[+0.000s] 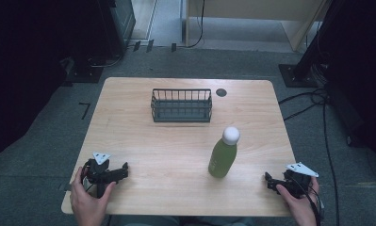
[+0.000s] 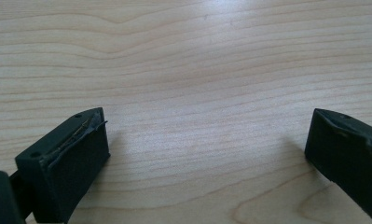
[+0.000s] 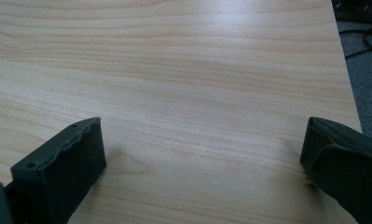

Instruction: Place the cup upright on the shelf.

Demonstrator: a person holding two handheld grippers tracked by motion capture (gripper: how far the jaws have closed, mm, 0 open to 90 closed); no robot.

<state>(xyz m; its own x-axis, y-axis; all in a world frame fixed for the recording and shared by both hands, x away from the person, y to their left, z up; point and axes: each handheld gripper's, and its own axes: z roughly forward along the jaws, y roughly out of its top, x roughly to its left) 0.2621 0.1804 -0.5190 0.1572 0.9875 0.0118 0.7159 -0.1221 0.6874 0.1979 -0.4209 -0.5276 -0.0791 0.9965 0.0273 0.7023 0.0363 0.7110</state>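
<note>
With both my left gripper [image 1: 111, 173] and right gripper [image 1: 279, 182] spread empty at the wooden worktop's [image 1: 143, 141] near corners, I'd approach the upright green white-capped bottle [image 1: 223, 157] right-of-centre low, squarely, toward the far-edge black wire basket [image 1: 181, 105].

Lab-like recording room: grey carpet [image 1: 44, 122], trailing cables [image 1: 313, 101], black equipment stands [image 1: 296, 75].

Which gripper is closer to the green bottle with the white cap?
Right. The right gripper sits just beside the tall green bottle with the white cap, while the left gripper rests farther across the wooden table.
</note>
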